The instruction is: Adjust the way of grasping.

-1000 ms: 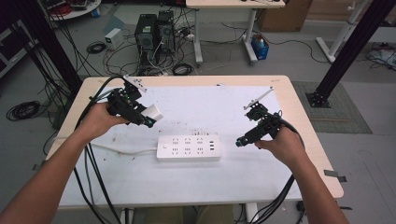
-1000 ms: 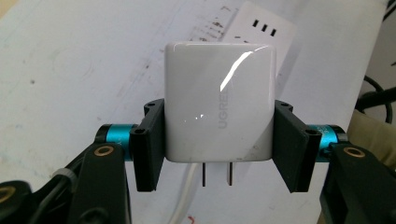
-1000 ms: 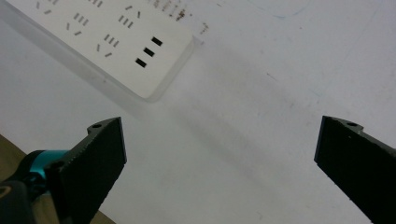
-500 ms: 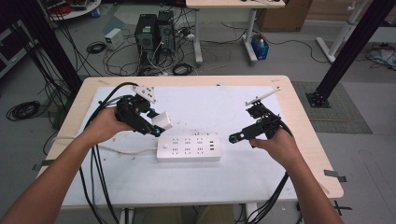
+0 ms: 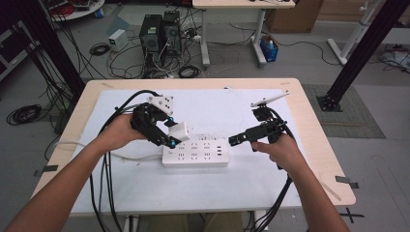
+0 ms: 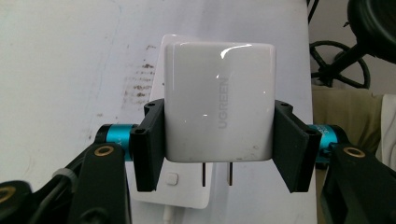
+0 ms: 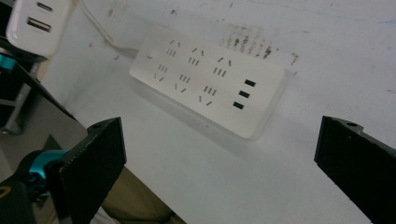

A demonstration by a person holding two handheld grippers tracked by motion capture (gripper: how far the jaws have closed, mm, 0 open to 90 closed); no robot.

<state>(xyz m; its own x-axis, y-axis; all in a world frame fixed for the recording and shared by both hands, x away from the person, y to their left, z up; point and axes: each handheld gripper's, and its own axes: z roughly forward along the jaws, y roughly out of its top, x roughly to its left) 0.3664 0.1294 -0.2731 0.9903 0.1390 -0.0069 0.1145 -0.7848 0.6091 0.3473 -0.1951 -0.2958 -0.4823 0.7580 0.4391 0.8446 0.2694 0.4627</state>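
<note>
Presently catalogued, with every place given relative to the white power strip, which lies flat near the middle of the white-covered table.

1. White charger block, lettered UGREEN on one face. Clamped by its two sides between the jaws of the left gripper; two flat prongs hang bare below it. It is held in the air just above the strip's left end, apart from its surface. The right gripper view shows the charger's opposite face with two ports, beyond the strip's cabled end.

2. Left gripper, in the person's left hand. Jaws clenched on the charger, beside and above the strip's left end.

3. Right gripper, in the person's right hand. Jaws spread wide and holding nothing; it hovers just off the strip's right end, the strip lying between its two jaws in its own view.

4. Power strip. Rows of sockets on top, three dark ports at its right end, a white cable leaving its left end.
</note>
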